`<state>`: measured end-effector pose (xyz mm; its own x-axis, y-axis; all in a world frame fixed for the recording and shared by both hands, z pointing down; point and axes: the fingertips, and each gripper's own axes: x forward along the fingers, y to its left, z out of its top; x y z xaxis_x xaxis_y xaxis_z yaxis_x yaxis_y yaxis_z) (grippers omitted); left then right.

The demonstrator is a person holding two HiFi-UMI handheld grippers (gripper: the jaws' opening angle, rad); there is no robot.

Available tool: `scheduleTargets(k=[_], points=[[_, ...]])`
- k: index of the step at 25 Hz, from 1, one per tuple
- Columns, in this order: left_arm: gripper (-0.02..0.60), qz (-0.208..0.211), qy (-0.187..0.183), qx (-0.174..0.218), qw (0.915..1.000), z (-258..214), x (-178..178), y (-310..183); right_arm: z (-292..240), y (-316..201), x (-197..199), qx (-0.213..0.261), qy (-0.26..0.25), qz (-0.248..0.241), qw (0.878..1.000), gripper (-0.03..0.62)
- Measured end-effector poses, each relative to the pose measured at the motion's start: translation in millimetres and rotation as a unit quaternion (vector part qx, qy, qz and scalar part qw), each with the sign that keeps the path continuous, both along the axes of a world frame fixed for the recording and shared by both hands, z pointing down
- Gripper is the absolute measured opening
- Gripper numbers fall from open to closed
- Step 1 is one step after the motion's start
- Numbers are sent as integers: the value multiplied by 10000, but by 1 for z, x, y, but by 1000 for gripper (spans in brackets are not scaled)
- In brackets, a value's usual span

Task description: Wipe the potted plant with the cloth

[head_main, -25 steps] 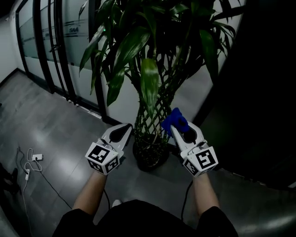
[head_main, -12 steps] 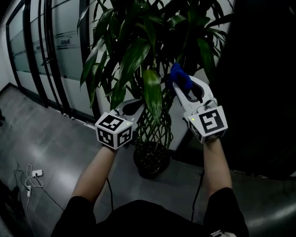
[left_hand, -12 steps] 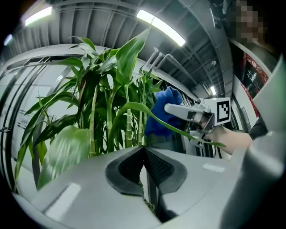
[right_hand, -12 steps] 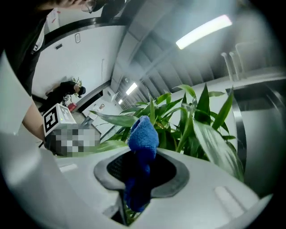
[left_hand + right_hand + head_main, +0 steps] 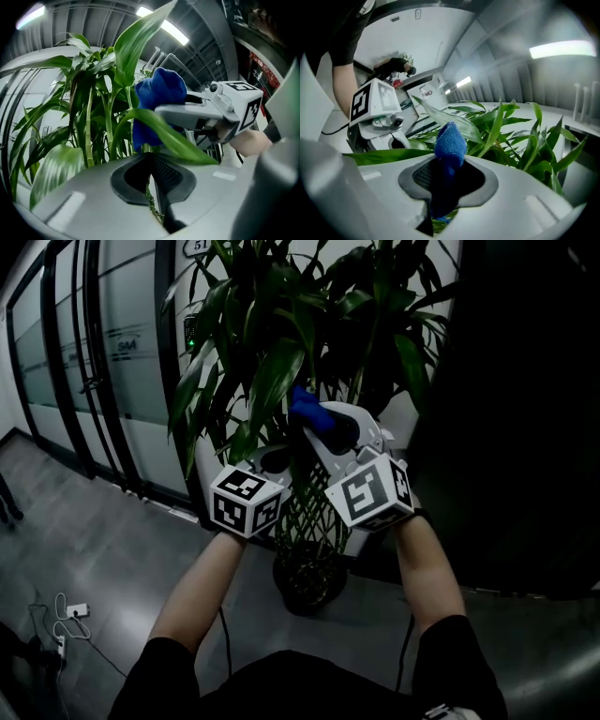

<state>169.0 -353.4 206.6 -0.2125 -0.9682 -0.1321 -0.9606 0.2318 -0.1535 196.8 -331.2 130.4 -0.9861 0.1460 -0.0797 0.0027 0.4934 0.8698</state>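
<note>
The potted plant (image 5: 309, 324) has long green leaves, a braided trunk and a dark pot (image 5: 305, 585) on the floor. My right gripper (image 5: 315, 424) is shut on a blue cloth (image 5: 305, 407) and holds it up among the leaves. In the right gripper view the cloth (image 5: 450, 143) sticks up out of the jaws. My left gripper (image 5: 281, 458) is shut, just left of and below the right one. A drooping leaf (image 5: 180, 140) lies across its tips (image 5: 151, 157), between them and the cloth (image 5: 159, 98); whether the leaf is pinched I cannot tell.
A glass wall with dark frames (image 5: 94, 362) runs along the left. White cables and a plug (image 5: 58, 620) lie on the grey floor at lower left. A dark panel (image 5: 525, 427) closes off the right side. The person's arms reach in from below.
Both grippers have risen from pot height into the foliage. The right one carried the cloth up and leftward to the drooping leaf; the left one came up beneath it.
</note>
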Motion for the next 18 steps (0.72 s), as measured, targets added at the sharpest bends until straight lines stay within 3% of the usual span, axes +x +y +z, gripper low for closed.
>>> scheduleTargets(k=[7, 18], points=[[6, 115, -83, -99, 9999, 5, 7, -6, 35, 8, -2, 481, 354, 114, 9981, 107], [6, 81, 305, -14, 9995, 16, 2, -16, 75, 3, 25, 766, 589, 263, 9950, 107]])
